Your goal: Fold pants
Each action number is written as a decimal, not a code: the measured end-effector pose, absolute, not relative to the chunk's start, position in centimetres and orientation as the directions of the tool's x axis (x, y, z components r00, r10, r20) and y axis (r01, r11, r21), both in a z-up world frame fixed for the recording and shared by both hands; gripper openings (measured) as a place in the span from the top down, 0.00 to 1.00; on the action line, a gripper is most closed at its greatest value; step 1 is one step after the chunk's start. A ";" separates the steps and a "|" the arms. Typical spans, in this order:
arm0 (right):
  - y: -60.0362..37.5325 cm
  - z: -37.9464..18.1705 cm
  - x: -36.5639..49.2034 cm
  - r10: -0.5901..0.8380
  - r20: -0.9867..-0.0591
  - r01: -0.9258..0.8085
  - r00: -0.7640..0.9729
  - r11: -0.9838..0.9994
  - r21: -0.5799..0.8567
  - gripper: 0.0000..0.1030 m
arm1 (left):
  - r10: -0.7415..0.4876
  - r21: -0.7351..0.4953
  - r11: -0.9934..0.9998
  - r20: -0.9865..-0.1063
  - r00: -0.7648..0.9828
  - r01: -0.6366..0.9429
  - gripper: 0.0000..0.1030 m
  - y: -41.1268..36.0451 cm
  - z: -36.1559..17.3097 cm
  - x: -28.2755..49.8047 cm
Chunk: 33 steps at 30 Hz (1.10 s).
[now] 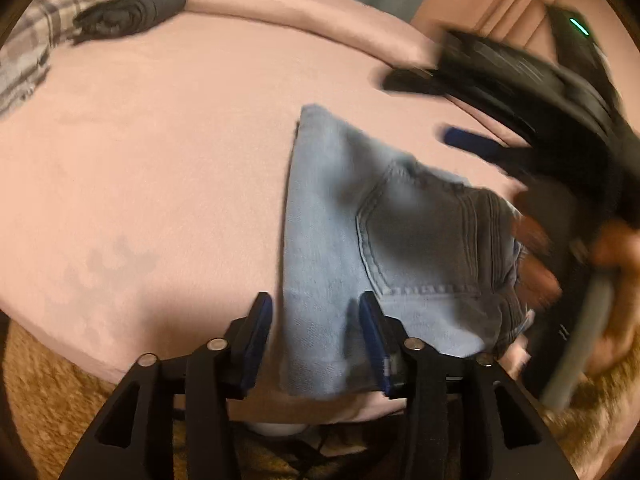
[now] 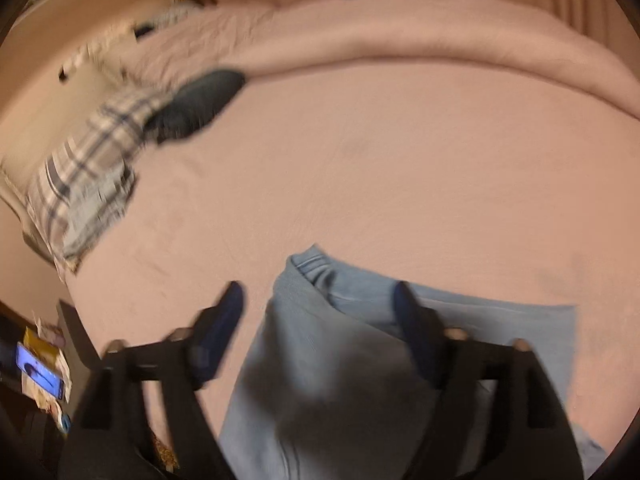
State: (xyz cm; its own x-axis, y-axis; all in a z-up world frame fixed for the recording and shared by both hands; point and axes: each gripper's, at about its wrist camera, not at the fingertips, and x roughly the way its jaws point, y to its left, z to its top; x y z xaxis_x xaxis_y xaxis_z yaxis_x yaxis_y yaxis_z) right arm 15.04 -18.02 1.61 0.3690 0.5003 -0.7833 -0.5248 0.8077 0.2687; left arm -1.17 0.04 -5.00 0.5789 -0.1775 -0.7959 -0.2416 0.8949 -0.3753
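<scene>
Light blue jeans (image 1: pixel 360 240), folded into a compact stack with a back pocket on top, lie near the front edge of the pink bed (image 1: pixel 160 160). My left gripper (image 1: pixel 316 312) hovers over the stack's near left corner. Its jaws stand apart and the denim lies below them, not pinched. My right gripper (image 1: pixel 440 112) shows blurred at the upper right of the left wrist view, with a hand (image 1: pixel 612 264) on its handle. In the right wrist view the right gripper (image 2: pixel 318 300) is wide open above the jeans (image 2: pixel 340 360), gripping nothing.
A dark folded garment (image 1: pixel 132 12) and a plaid cloth (image 1: pixel 32 52) lie at the bed's far left. They also show in the right wrist view as the dark garment (image 2: pixel 200 104) and plaid cloth (image 2: pixel 92 168). Brown carpet (image 1: pixel 40 380) lies below the bed edge. A lit phone (image 2: pixel 40 376) rests on a side stand.
</scene>
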 end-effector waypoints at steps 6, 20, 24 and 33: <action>-25.7 3.3 13.0 0.455 -0.752 -0.384 0.476 0.877 0.288 0.12 | -0.144 -0.375 0.892 -0.764 0.629 -0.251 0.34 0.1 -2.9 -1.8; -33.6 3.8 10.2 0.414 -0.718 -0.279 0.560 0.910 0.307 0.06 | -0.047 -0.310 0.906 -0.753 0.656 -0.290 0.19 -0.9 0.6 -1.0; -33.3 3.8 9.8 0.416 -0.720 -0.291 0.555 0.908 0.301 0.06 | -0.039 -0.292 0.911 -0.765 0.643 -0.291 0.19 -0.9 0.3 -0.7; -33.7 3.3 8.9 0.418 -0.736 -0.291 0.533 0.907 0.304 0.06 | -0.060 -0.259 0.937 -0.782 0.620 -0.236 0.19 -1.2 -0.2 1.3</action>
